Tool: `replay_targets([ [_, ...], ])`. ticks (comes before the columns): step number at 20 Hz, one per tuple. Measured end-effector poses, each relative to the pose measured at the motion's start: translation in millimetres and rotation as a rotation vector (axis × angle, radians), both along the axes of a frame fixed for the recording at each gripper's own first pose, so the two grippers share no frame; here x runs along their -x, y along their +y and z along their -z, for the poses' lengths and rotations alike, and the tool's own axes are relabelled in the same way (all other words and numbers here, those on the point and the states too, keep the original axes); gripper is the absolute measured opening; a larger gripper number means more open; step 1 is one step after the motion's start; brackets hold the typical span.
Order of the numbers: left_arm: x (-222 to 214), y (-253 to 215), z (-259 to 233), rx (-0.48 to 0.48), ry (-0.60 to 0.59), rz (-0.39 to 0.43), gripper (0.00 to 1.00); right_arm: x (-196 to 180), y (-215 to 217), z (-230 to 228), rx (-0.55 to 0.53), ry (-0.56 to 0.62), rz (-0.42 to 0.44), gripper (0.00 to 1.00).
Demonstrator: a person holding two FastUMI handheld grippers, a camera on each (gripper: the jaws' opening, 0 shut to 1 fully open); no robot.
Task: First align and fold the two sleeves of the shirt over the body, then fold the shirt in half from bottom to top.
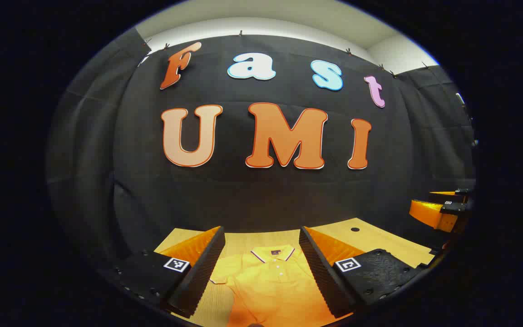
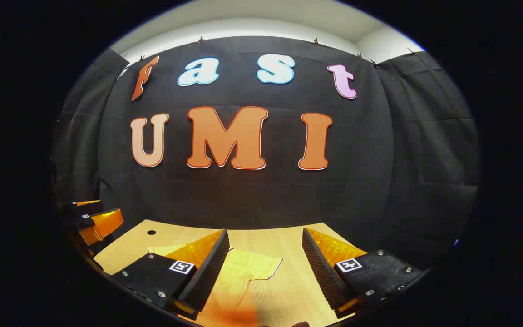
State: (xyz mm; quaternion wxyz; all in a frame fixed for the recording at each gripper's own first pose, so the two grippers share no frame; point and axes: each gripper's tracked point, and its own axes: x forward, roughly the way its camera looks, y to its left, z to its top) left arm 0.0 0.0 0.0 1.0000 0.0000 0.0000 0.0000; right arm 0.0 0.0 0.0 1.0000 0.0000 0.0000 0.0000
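A yellow polo shirt [image 1: 268,281] lies flat on the wooden table [image 1: 375,238], collar toward the far wall, with its buttons showing. In the left gripper view my left gripper [image 1: 261,272] hangs open above the shirt's collar and chest. One short sleeve [image 1: 220,274] spreads out to the left there. In the right gripper view my right gripper [image 2: 263,272] is open above the shirt's other sleeve [image 2: 259,268], which lies spread on the table [image 2: 288,243]. Neither gripper holds cloth. The right gripper [image 1: 441,211] also shows at the right edge of the left gripper view, and the left gripper [image 2: 91,222] at the left edge of the right one.
The black cloth wall [image 1: 261,190] stands close behind the table's far edge. A small round hole [image 1: 355,229] marks the tabletop near the back; the same hole [image 2: 151,232] appears in the right gripper view.
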Motion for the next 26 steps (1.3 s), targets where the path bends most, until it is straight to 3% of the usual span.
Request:
replay_targets([
  [4, -1.7, -4.8, 0.7, -0.003, -0.004, -0.003, 1.0, -12.9, 11.6, 1.2, 0.015, -0.006, -0.039, 0.98],
  [7, -7.1, 2.2, -7.0, -0.059, -0.024, -0.068, 1.0, -26.9, 19.1, 1.6, 0.006, -0.009, -0.083, 0.98],
  [14, -20.6, -14.5, -0.4, -0.054, 0.003, -0.092, 1.0, -60.5, 32.0, 2.7, -0.002, -0.011, -0.176, 0.98],
  [26, -28.0, -22.0, -2.4, -0.085, 0.004, -0.119, 1.0, -116.5, 3.3, 53.5, -0.006, 0.146, -0.159, 0.98],
])
